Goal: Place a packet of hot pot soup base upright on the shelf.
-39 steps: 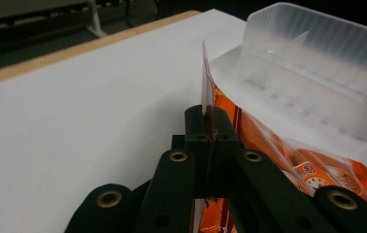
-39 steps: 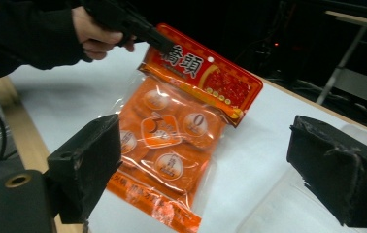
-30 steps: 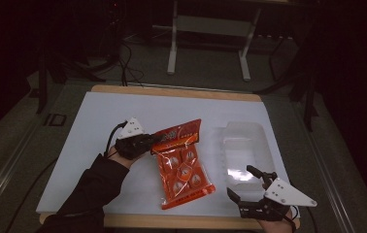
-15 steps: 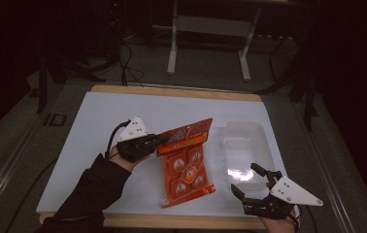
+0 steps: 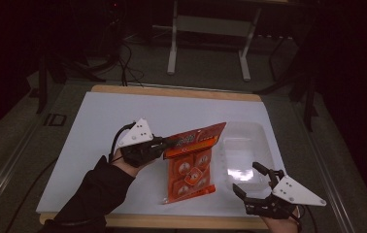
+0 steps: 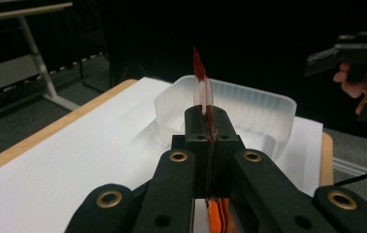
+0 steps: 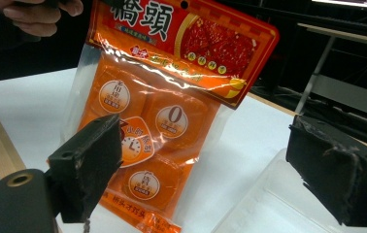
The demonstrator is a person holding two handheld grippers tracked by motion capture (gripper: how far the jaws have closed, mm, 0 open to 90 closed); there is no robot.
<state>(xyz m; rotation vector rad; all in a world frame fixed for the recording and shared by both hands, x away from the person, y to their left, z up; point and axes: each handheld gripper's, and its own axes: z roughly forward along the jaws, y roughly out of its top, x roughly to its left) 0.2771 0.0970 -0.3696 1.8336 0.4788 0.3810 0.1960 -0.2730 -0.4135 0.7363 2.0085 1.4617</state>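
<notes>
The left hand-held gripper (image 5: 172, 143) is clamped on the top edge of the orange snack packet (image 5: 191, 167), tilting it up so its lower end rests near the worktop's (image 5: 99, 126) front edge, probably for transfer into the clear plastic tub (image 5: 244, 150) beside it. The right hand-held gripper (image 5: 254, 182) waits wide at the front right corner.

You have one orange-and-red plastic snack bag (image 5: 191, 162) on the white table, and through its clear front you can count four round-labelled orange packets (image 7: 145, 141) inside. Beside it sits one clear rectangular plastic tub (image 5: 244, 145). You hold two black two-jaw grippers, one per hand.
</notes>
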